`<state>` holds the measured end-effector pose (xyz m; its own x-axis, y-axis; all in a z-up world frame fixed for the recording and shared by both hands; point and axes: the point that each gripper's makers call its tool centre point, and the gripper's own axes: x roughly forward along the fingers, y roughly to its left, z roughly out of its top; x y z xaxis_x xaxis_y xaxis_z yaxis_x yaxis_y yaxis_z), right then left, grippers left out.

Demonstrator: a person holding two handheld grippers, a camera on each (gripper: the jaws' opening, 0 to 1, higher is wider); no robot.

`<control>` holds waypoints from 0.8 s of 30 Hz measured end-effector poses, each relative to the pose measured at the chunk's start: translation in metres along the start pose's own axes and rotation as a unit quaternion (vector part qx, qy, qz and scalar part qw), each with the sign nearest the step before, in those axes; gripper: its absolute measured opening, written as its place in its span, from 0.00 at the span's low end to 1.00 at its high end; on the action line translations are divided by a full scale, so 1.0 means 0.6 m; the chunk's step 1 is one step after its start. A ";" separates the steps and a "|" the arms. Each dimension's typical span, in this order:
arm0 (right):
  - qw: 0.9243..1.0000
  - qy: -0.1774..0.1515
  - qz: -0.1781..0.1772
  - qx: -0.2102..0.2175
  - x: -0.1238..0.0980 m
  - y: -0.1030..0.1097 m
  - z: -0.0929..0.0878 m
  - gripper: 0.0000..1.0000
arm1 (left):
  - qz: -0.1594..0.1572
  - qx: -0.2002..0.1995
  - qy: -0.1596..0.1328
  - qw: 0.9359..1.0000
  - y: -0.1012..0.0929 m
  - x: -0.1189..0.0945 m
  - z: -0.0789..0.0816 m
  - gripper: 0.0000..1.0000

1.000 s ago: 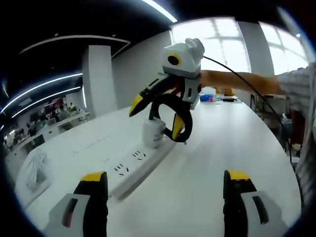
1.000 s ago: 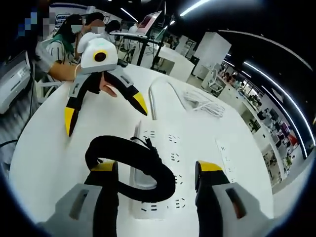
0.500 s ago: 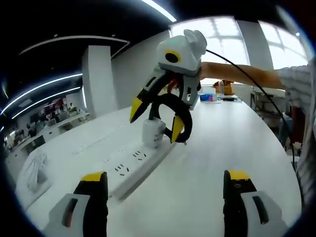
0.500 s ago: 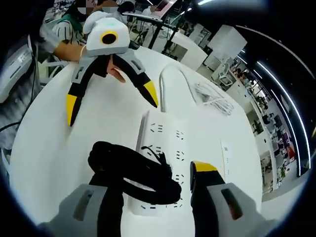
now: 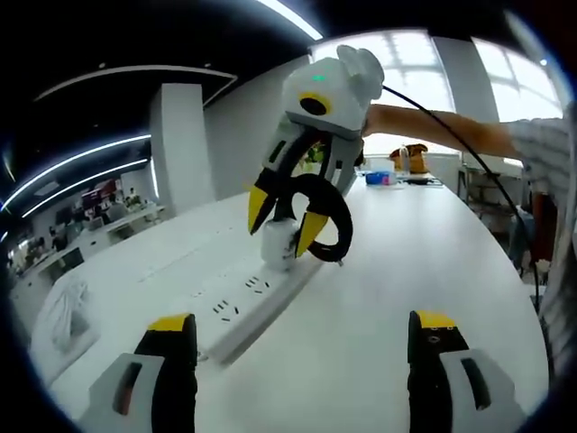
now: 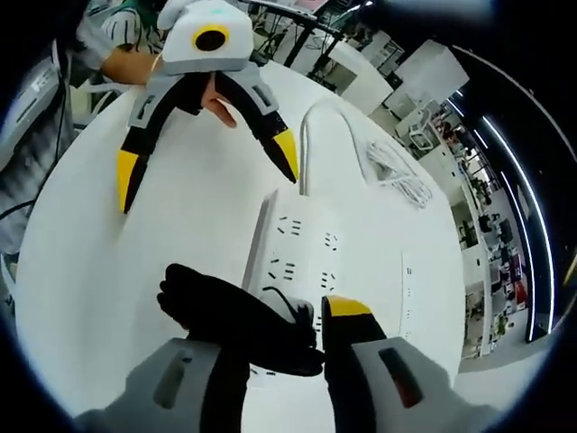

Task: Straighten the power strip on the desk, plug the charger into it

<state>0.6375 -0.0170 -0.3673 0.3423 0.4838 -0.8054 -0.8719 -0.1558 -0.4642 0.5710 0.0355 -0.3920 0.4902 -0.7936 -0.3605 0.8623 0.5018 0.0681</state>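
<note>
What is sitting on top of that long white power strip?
A white charger stands plugged into the power strip, its black cable looped above. The right gripper closes around the charger. The sockets under it are covered; other sockets lie bare.

In the left gripper view, the strip (image 5: 248,293) lies on the tabletop (image 5: 388,271), the charger (image 5: 279,244) standing on its far end. The right tool (image 5: 284,209) sits over the charger, cable (image 5: 332,216) looped beside it. The left tool (image 5: 302,361) is nearer, beside the strip.

white power strip (image 5: 236,305), black cable (image 5: 335,216), yellow-tipped fingers (image 5: 171,325)
</note>
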 end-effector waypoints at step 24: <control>0.993 0.103 0.011 0.058 0.005 0.003 -0.022 0.26 | 0.002 -0.011 0.010 1.000 0.005 0.012 -0.011 0.99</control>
<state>0.6418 -0.0271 -0.3752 0.3772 0.2933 -0.8784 -0.9103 -0.0573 -0.4100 0.5762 0.0337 -0.4002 0.4915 -0.7846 -0.3779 0.8569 0.5131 0.0493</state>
